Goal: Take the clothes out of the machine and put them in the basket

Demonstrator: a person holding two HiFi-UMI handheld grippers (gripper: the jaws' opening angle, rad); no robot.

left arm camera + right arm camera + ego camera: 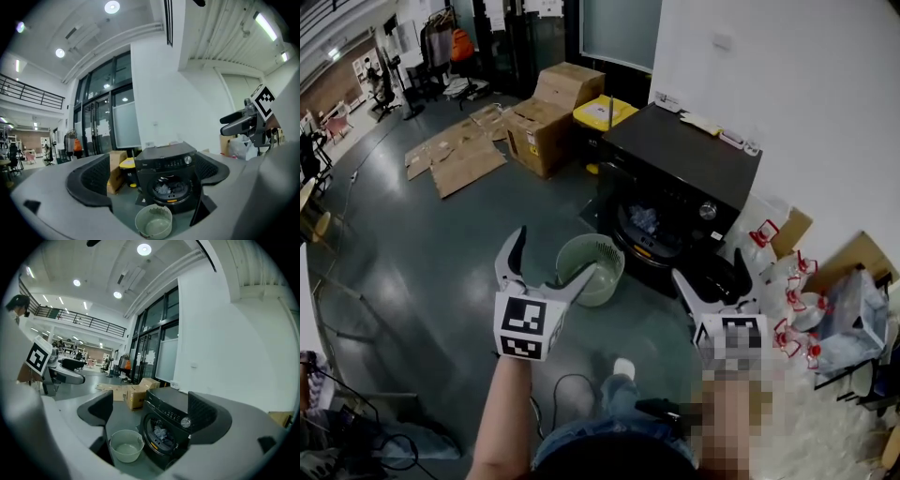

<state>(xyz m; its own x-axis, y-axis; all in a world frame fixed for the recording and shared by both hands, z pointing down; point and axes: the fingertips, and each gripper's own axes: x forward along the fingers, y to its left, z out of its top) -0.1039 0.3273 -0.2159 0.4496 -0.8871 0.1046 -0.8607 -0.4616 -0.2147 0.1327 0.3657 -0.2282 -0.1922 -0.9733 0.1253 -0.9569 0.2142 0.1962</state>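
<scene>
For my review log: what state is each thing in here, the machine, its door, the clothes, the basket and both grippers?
Washing machine: clothes inside, not yet unloaded.
Door: swung open.
Clothes: lying in the drum.
Basket: upright on the floor, empty.
Left gripper: jaws apart, nothing held.
Right gripper: jaws apart, nothing held.

I see the black front-loading machine (680,164) standing against the far white wall, its round door (719,277) swung open to the right. In the drum lies a pale bluish bundle of clothes (643,219), possibly several pieces. The pale green round basket (614,255) stands upright on the floor, empty, just left of the opening.
</scene>
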